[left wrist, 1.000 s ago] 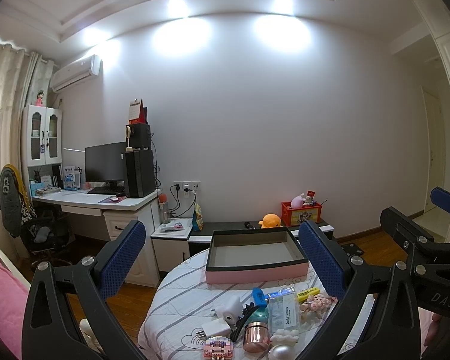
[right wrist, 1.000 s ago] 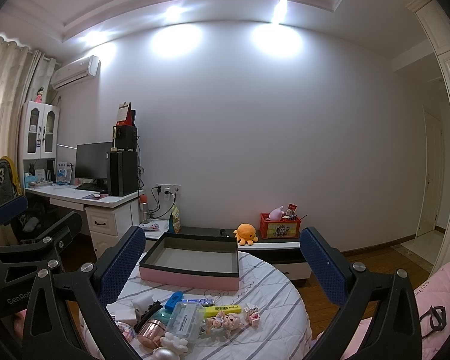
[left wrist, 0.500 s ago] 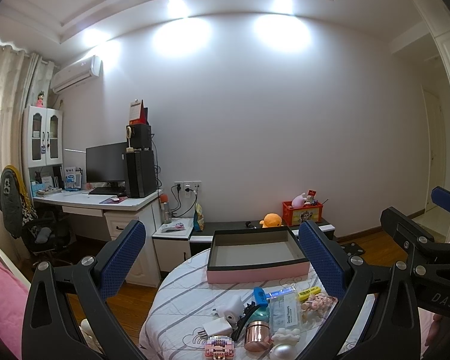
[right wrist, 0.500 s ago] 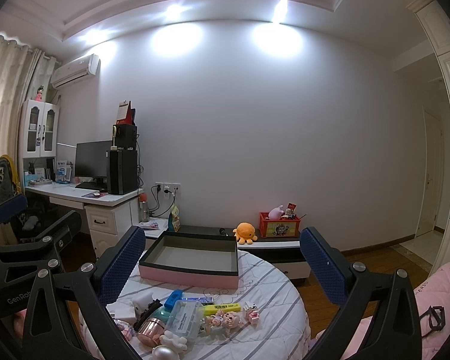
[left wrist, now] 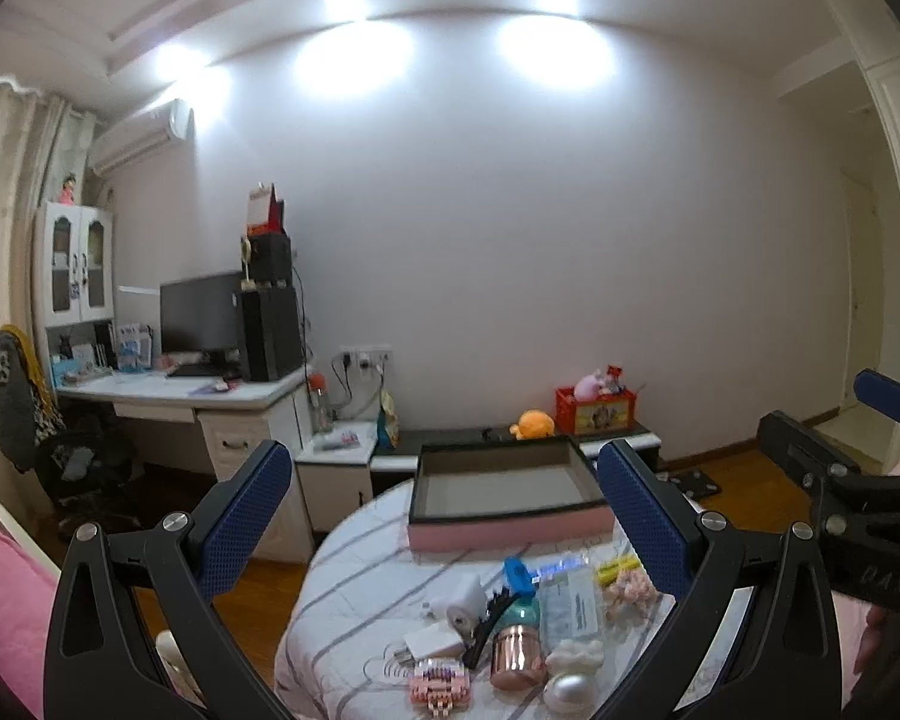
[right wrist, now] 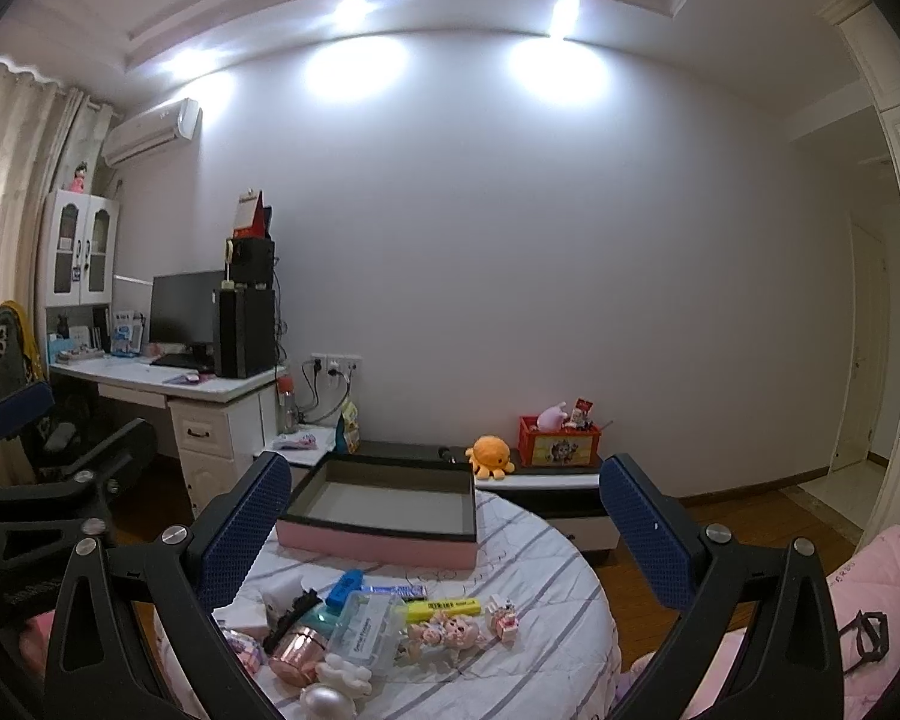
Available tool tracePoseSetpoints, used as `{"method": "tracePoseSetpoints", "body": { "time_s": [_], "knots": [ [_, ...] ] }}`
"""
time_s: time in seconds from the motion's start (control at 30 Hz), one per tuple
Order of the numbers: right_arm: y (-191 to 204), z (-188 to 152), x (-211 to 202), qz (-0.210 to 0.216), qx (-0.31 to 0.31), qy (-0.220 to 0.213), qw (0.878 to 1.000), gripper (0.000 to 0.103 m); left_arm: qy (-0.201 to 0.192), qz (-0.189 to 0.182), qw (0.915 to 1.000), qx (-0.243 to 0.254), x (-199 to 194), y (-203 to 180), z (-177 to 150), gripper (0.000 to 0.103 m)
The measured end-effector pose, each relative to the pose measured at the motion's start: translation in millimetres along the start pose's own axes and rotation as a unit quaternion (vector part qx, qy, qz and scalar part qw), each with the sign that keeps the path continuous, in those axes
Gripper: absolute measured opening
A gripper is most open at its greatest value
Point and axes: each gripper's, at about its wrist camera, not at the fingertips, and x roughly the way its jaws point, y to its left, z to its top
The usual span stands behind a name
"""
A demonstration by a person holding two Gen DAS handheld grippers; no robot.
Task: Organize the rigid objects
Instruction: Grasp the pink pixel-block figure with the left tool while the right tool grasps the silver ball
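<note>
Little has moved since the earlier frames: both views have edged slightly nearer the round table (left wrist: 354, 588), and the box sits a touch lower in the left view.

That table, under a striped cloth, fills the lower middle of both views. At its far side lies the shallow pink box (right wrist: 384, 516) with a dark rim, open and holding nothing visible, its long axis running left to right across the table.

The left gripper (left wrist: 444, 516) hangs above the near part of the table, tongs spread wide with nothing between them; the right gripper (right wrist: 444, 516) is likewise wide and holds nothing.

Nearer than the box lies a loose cluster of small things, close together and partly overlapping. A clear plastic case (right wrist: 363, 630) lies with its long axis toward the box. Beside it stand a copper-coloured jar (left wrist: 513, 654) and a white charger (left wrist: 432, 642). A yellow highlighter (right wrist: 444, 607) lies left to right, pointing along the box's near wall. A blue clip (right wrist: 345, 587) and a black hair clip (left wrist: 486, 624) sit between the case and the charger; pink toy figures (right wrist: 444, 633) lie right of the case.
</note>
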Motion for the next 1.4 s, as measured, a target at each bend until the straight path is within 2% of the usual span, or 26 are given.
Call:
{"method": "tracePoseSetpoints", "body": {
  "time_s": [0.13,0.27,0.37,0.5,0.57,0.73,0.83,0.97,1.03,1.07,1.17,1.23,1.3,1.33,1.4],
  "knots": [
    [-5,-21,16,-0.008,-0.003,0.037,0.999,0.103,0.039,0.010,0.9992,-0.003,17,19,-26,0.103],
    [-9,-53,39,-0.012,-0.005,0.085,0.996,0.103,0.108,0.012,0.9941,-0.001,41,36,-67,0.103],
    [-11,-82,54,-0.007,-0.001,0.125,0.992,0.103,0.165,0.003,0.9862,0.004,60,43,-104,0.103],
    [-4,-120,73,0.013,0.003,0.180,0.984,0.103,0.214,-0.005,0.9768,-0.003,80,39,-144,0.103],
    [-1,-130,77,0.019,0.002,0.193,0.981,0.103,0.236,-0.006,0.9717,-0.004,92,35,-157,0.103],
    [0,-154,84,0.020,0.009,0.221,0.975,0.103,0.268,-0.006,0.9635,0.004,124,23,-184,0.103],
    [-4,-162,92,0.022,0.020,0.238,0.971,0.103,0.287,-0.025,0.9575,-0.016,142,25,-195,0.103],
    [4,-169,98,0.036,0.027,0.239,0.970,0.103,0.292,-0.045,0.9536,-0.057,155,35,-203,0.103],
    [12,-170,100,0.048,0.027,0.240,0.969,0.103,0.293,-0.053,0.9529,-0.058,159,37,-204,0.103],
    [15,-170,101,0.053,0.028,0.238,0.969,0.103,0.294,-0.058,0.9527,-0.052,159,36,-203,0.100],
    [25,-171,107,0.064,0.029,0.240,0.968,0.103,0.288,-0.069,0.9538,-0.052,157,37,-198,0.080],
    [32,-172,111,0.074,0.034,0.242,0.967,0.103,0.286,-0.078,0.9535,-0.055,155,39,-198,0.077],
    [37,-172,115,0.081,0.040,0.246,0.965,0.103,0.277,-0.087,0.9553,-0.057,153,40,-199,0.068],
    [41,-173,117,0.085,0.041,0.248,0.964,0.103,0.275,-0.093,0.9548,-0.062,152,41,-200,0.067],
    [46,-175,123,0.087,0.038,0.253,0.963,0.103,0.270,-0.097,0.9559,-0.064,148,39,-200,0.056]
  ]
}}
